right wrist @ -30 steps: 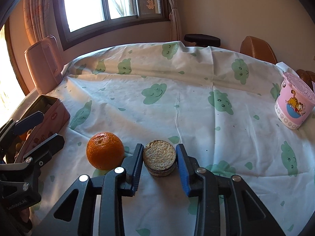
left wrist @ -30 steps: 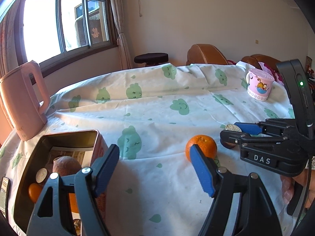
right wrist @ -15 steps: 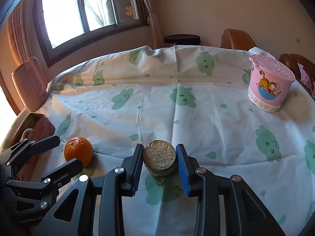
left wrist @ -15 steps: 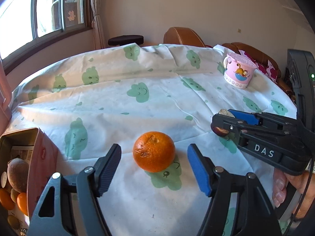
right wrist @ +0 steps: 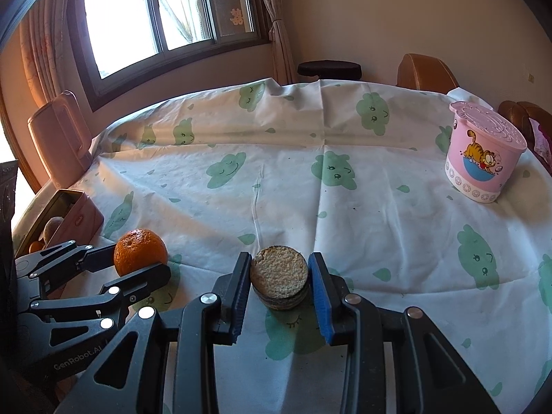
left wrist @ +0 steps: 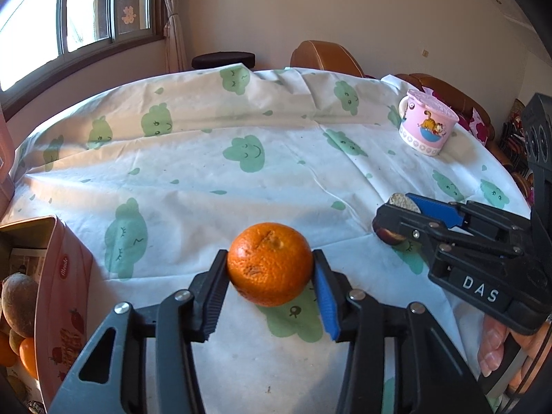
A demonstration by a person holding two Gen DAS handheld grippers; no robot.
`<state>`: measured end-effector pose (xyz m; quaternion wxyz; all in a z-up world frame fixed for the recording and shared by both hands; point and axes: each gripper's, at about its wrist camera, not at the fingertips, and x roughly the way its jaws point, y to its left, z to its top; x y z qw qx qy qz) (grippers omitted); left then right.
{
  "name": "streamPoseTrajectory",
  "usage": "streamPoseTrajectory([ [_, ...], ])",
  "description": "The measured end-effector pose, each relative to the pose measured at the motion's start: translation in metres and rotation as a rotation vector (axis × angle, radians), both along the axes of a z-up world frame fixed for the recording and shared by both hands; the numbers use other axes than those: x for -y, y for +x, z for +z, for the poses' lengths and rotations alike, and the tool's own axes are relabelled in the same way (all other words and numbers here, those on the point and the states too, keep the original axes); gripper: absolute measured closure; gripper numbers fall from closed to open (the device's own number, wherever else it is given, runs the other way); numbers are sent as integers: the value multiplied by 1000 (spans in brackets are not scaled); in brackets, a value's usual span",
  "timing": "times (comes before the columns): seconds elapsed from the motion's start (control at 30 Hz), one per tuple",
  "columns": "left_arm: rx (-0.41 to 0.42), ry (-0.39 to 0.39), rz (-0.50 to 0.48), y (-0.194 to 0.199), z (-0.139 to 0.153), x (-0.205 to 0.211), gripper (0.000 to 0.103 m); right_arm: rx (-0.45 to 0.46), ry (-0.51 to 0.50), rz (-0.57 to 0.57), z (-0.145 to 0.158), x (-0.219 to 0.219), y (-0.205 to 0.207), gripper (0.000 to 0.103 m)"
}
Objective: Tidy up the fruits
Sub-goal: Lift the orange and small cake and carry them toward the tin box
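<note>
My left gripper [left wrist: 269,265] is shut on an orange [left wrist: 269,263], which rests on the cloud-print tablecloth [left wrist: 214,158]; it also shows in the right wrist view [right wrist: 139,252]. My right gripper [right wrist: 278,277] is shut on a round brown fruit with a rough cut top [right wrist: 278,281], just above the cloth; in the left wrist view it shows at the right [left wrist: 396,217]. A pink tin box [left wrist: 62,286] holding several fruits stands at the left edge.
A pink lidded Garfield cup [right wrist: 483,158] stands at the far right of the table. A pink kettle [right wrist: 60,138] stands at the far left by the window. Brown chairs [left wrist: 324,58] sit behind the table.
My left gripper swung right from the tin box to the orange and closed its fingers on it. My right gripper kept hold of the brown fruit and drifted slightly right.
</note>
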<state>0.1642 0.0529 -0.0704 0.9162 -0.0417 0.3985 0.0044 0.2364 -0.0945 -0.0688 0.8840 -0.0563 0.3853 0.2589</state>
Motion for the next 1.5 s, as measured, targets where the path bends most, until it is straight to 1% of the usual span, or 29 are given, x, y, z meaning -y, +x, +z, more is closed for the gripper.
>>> streamPoseTrajectory([
  [0.23,36,28,4,-4,5,2,54,34,15,13,5,1,-6,67],
  [0.93,134,30,63,-19,17,-5,54,175,37,23,22,4,-28,67],
  [1.5,199,64,80,-30,25,-2,54,242,56,11,29,10,-38,67],
])
